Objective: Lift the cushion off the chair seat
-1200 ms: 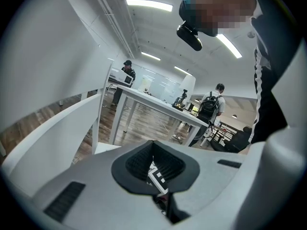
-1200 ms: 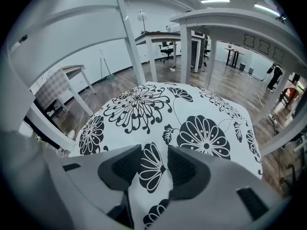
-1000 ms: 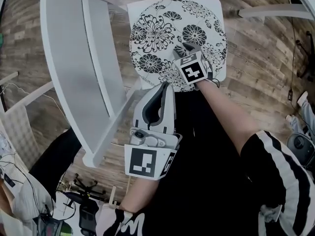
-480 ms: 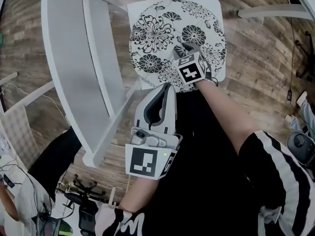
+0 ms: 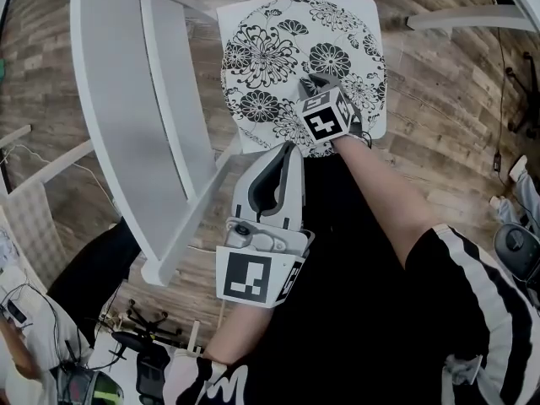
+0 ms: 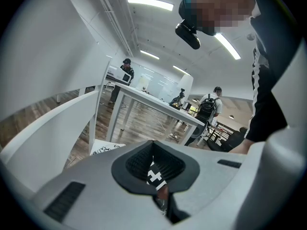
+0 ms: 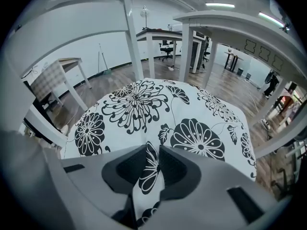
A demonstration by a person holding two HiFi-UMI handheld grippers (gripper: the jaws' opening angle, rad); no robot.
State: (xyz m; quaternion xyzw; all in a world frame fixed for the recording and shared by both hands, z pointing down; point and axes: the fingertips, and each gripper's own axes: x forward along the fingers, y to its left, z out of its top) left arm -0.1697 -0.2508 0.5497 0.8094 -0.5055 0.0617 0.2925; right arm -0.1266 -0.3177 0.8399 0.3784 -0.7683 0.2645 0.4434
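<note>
- Closing is the one change: the right gripper (image 7: 149, 163) has just been drawing its fingers (image 7: 176, 170) in, and a raised fold of the cushion (image 7: 144, 104) now stands pinched between them. Both hands and the cushion sit where they did a second ago.
- From the head view, the flowered cushion (image 5: 278, 49) lies flat on the white chair seat (image 5: 369, 8), and the right gripper (image 5: 317, 81) bites down near its front edge.
- Left gripper (image 5: 285, 148) hangs back just short of the seat's front edge, its fingertips together around nothing.
- Step in hand, as I judge it: securing the grip, with no lift begun.
- Next move likely calls for raising the right hand straight up while keeping the pinch firm.
- A thin fold may slip, and the soft cushion will droop as it rises.
</note>
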